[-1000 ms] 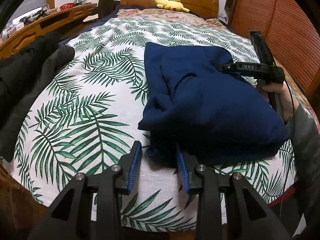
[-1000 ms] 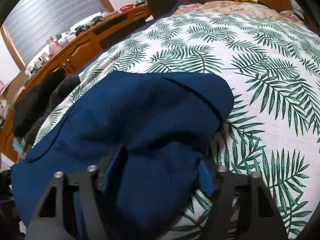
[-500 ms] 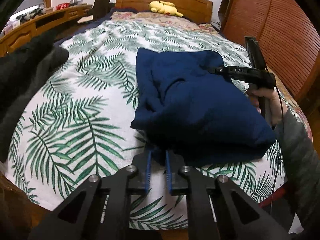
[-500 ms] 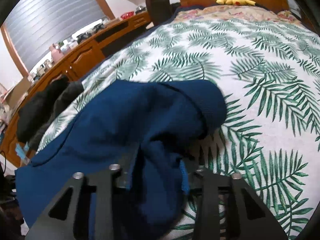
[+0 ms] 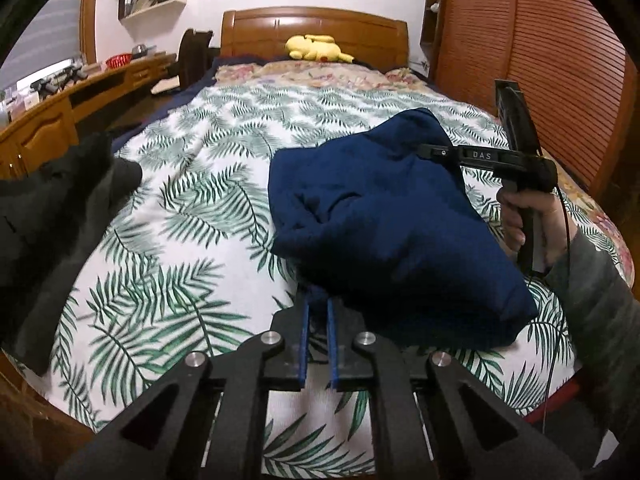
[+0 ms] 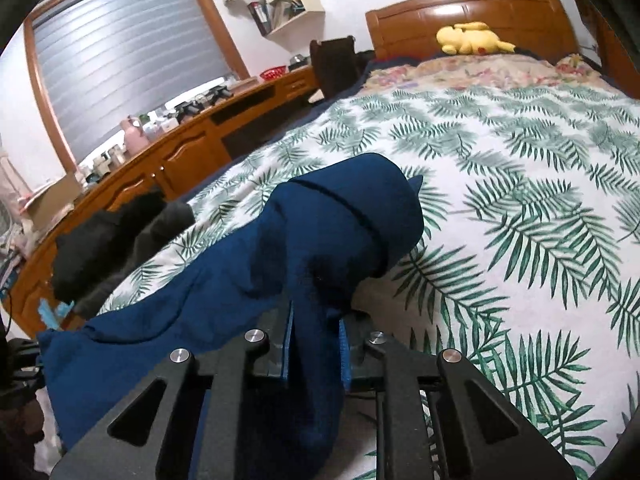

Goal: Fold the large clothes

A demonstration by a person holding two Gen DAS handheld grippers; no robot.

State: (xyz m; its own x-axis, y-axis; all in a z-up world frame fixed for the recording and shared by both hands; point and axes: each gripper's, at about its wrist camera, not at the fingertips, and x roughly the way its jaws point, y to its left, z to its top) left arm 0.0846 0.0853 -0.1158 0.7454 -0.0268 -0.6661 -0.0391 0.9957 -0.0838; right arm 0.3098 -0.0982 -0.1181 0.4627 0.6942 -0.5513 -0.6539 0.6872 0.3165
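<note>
A bunched navy blue garment [image 5: 384,216] hangs lifted above the leaf-print bedspread [image 5: 192,208]. My left gripper [image 5: 316,312] is shut on its near lower edge. My right gripper [image 6: 314,320] is shut on a thick fold of the same garment [image 6: 320,232], which drapes over and between its fingers. In the left wrist view the right gripper's handle [image 5: 520,172] shows at the garment's far right side, held by a hand. The garment's underside is hidden.
A pile of dark clothes [image 5: 52,216] lies on the bed's left edge. A yellow plush toy [image 5: 316,48] rests by the wooden headboard. A wooden desk [image 6: 168,152] runs along the left; slatted wardrobe doors [image 5: 540,60] stand on the right.
Both grippers closed on the navy garment and raised it off the bed. The garment went from lying spread to bunched and lifted between them.
</note>
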